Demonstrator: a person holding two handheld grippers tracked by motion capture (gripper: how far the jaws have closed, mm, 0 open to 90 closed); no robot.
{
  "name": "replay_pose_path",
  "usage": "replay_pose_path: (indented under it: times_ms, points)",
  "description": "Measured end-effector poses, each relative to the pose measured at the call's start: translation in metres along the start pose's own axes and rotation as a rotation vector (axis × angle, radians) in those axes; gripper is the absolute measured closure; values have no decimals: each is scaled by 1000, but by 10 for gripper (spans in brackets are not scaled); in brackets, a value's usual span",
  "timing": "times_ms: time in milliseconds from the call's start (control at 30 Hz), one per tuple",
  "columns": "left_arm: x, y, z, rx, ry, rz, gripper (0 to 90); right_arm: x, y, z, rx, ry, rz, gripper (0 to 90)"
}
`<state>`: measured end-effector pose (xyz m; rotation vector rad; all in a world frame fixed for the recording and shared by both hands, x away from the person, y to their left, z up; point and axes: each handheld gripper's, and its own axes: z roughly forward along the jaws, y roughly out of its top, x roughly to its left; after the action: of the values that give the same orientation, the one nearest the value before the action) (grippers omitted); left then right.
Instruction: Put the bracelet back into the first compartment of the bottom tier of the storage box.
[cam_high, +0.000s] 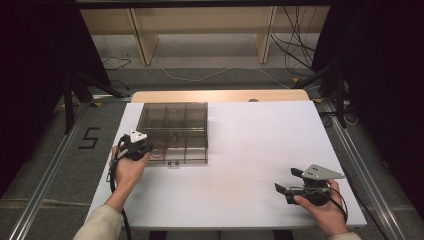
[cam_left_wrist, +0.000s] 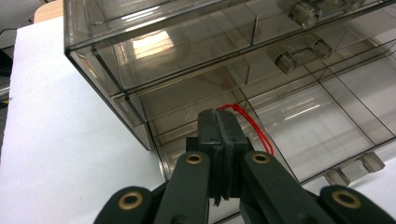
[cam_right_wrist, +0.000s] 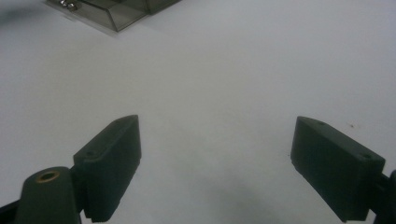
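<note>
Organizer box: a smoke-tinted clear plastic compartment box (cam_high: 173, 132) lies flat on the white bench (cam_high: 250, 150), toward its far left part; thin dividers split it into a grid of square cells.
Lid: in the left gripper view the transparent lid (cam_left_wrist: 154, 51) stands raised above the tray, hinged along the far edge, with light glinting off its panels.
Latches: two grey snap clasps (cam_left_wrist: 299, 53) sit on the lid, and matching tabs (cam_left_wrist: 355, 168) line the tray's rim (small, pale, unmarked).
Red loop: a thin red rubber band or cord (cam_left_wrist: 254, 128) lies in the cell at the box's near left corner, just past the left tong tips; which of the two it is cannot be told.
Writing: a black "5" (cam_high: 90, 137) is marked on the grey floor left of the bench; no brand or label can be read on the box.
Left tongs: the left tongs (cam_left_wrist: 223, 122) are pressed fully together, pad against pad, at the box's near left corner; the red loop's end sits right at their tips, and whether it is pinched cannot be told.
Right tongs: the right tongs (cam_right_wrist: 215, 163) stand wide apart with nothing between them, over bare white bench at the near right, well apart from the box.
</note>
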<state>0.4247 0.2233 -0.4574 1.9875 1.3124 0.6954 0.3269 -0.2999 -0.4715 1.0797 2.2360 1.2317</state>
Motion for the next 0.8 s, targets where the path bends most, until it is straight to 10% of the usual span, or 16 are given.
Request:
replay_pose_path:
  times_ms: [800]
  points:
    - [-1,-2,6,32,-6,8,897,0,0,0,-1,0,0,166]
